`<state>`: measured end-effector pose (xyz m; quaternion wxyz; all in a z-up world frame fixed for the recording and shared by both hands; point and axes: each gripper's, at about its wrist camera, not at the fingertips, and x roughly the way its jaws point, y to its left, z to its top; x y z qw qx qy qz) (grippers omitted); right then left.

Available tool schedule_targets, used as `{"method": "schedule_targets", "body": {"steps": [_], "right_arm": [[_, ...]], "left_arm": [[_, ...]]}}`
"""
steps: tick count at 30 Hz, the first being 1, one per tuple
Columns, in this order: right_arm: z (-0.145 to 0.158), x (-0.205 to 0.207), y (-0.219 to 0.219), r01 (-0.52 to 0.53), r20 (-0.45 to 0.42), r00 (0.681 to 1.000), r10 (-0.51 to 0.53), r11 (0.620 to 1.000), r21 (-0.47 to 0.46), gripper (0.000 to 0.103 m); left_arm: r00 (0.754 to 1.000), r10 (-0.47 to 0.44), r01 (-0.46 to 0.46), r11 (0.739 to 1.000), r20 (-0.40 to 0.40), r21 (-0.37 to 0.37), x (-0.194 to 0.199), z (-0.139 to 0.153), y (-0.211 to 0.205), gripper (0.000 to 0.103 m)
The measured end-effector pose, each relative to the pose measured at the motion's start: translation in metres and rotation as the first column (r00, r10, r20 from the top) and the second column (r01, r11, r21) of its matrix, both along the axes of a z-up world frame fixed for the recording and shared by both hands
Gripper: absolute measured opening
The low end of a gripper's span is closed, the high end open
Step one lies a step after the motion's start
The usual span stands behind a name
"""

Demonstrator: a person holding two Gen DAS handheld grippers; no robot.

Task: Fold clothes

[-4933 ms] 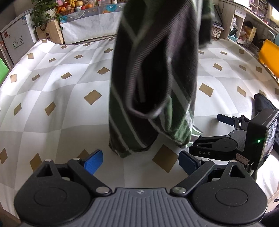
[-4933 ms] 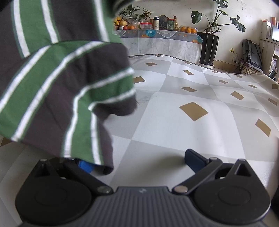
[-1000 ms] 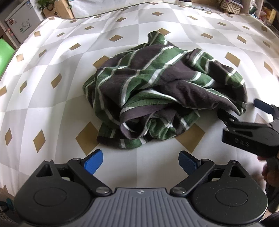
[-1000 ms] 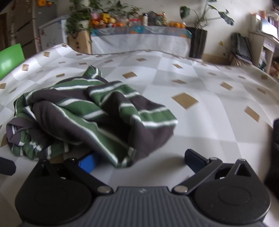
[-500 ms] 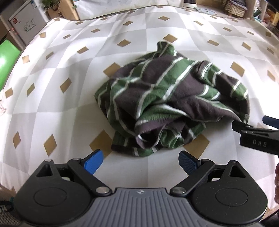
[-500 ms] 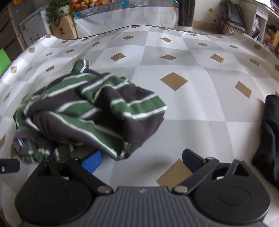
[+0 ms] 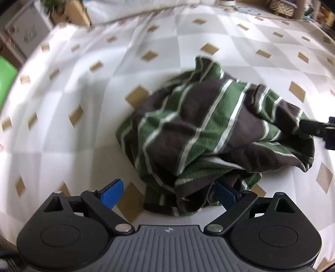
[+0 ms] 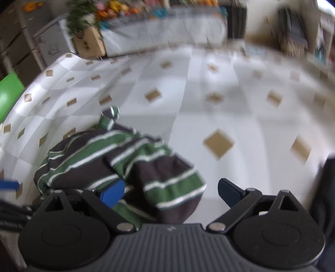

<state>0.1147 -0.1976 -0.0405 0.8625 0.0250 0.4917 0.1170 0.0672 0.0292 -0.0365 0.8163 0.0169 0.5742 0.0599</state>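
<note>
The crumpled striped shirt (image 7: 211, 134) lies lengthwise across the tabletop (image 7: 62, 117), both grippers' jaws spread at its near edge.

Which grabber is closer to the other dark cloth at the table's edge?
Right. The right gripper has the dark cloth just beside it; the left gripper sits at the striped shirt, farther away.

Home living room, patterned tablecloth (image 8: 209, 117), potted plant (image 8: 81, 14), fruit-laden sideboard (image 8: 159, 27)
</note>
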Motion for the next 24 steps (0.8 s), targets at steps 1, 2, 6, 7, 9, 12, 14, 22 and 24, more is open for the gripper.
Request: {"method": "schedule_targets", "body": {"steps": [1,2,6,7,9,12,14,22,24], "right_arm": [[-0.005,0.002,0.004,-0.01,-0.013,1.0,0.009,1.0,-0.012,0.094],[-0.011,0.002,0.008,-0.027,-0.02,0.999,0.026,0.999,-0.026,0.094],[-0.024,0.006,0.024,-0.068,-0.035,0.997,0.065,0.994,-0.088,0.094],[-0.027,0.008,0.026,-0.062,-0.04,0.997,0.059,0.994,-0.094,0.094],[-0.032,0.012,0.028,-0.035,-0.053,0.998,0.03,0.996,-0.086,0.092],[-0.038,0.015,0.029,-0.018,-0.063,0.998,0.014,0.998,-0.062,0.087],[-0.038,0.017,0.029,-0.014,-0.055,0.998,0.011,0.999,-0.043,0.081],[-0.029,0.027,0.018,0.049,-0.042,0.998,-0.044,0.99,0.131,0.034],[-0.024,0.028,0.016,0.06,-0.036,0.998,-0.055,0.981,0.182,0.025]], "left_arm": [[1.0,0.003,-0.003,1.0,-0.006,-0.01,0.001,-0.003,0.0,0.094],[1.0,0.002,-0.002,1.0,-0.008,-0.012,0.002,-0.004,-0.001,0.094],[1.0,0.005,-0.005,1.0,-0.017,-0.005,0.006,-0.01,-0.002,0.094],[1.0,0.011,-0.011,1.0,-0.023,-0.007,0.007,-0.012,-0.001,0.094],[0.999,0.024,-0.025,1.0,-0.039,-0.014,0.009,-0.016,0.003,0.094],[0.998,0.025,-0.026,1.0,-0.054,-0.007,0.01,-0.023,0.007,0.094],[0.998,0.028,-0.028,1.0,-0.059,0.002,0.01,-0.025,0.009,0.094],[0.996,0.031,-0.03,0.999,-0.086,0.016,0.01,-0.033,0.01,0.094],[0.995,0.034,-0.032,0.999,-0.09,0.023,0.01,-0.034,0.01,0.094]]}}
